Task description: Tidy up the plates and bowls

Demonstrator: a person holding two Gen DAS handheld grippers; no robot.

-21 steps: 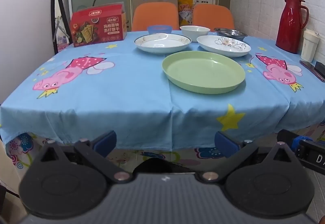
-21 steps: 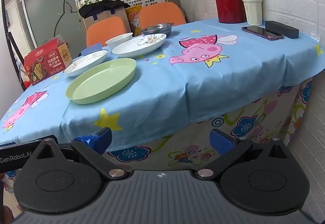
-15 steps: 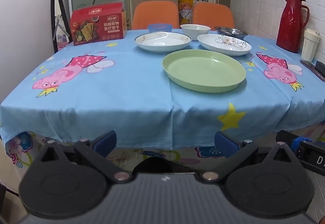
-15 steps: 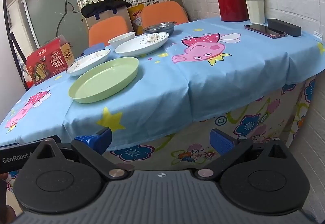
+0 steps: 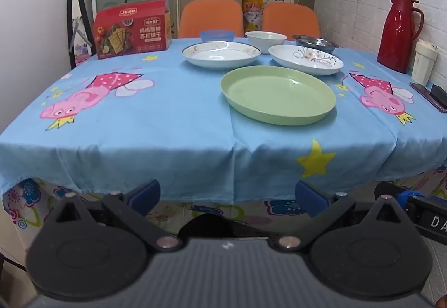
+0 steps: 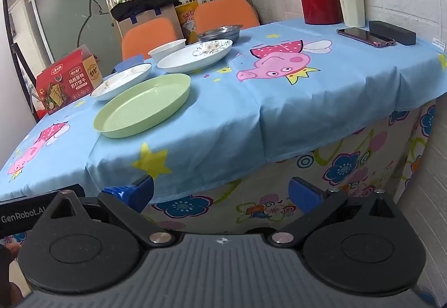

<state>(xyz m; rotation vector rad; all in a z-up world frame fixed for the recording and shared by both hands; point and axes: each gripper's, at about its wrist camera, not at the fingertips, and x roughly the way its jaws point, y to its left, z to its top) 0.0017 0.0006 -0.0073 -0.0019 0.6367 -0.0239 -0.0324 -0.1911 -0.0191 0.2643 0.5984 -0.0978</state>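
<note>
A large green plate (image 5: 278,94) (image 6: 144,105) lies on the blue tablecloth near the front. Behind it are a white plate with a blue rim (image 5: 220,54) (image 6: 121,81) and a white flowered plate (image 5: 306,59) (image 6: 195,55). Further back stand a white bowl (image 5: 265,38) (image 6: 167,49), a small blue bowl (image 5: 217,35) and a metal bowl (image 5: 314,42) (image 6: 220,32). My left gripper (image 5: 227,193) and my right gripper (image 6: 220,193) are both open and empty, held in front of and below the table's front edge.
A red cracker box (image 5: 131,28) stands at the back left. A red thermos (image 5: 399,32), a white cup (image 5: 423,62), a phone (image 6: 366,37) and a black case (image 6: 391,32) are at the right side. Two orange chairs (image 5: 211,17) stand behind the table.
Both grippers have drifted slightly, so the table sits a little lower in both views. Nothing on the table has moved.
</note>
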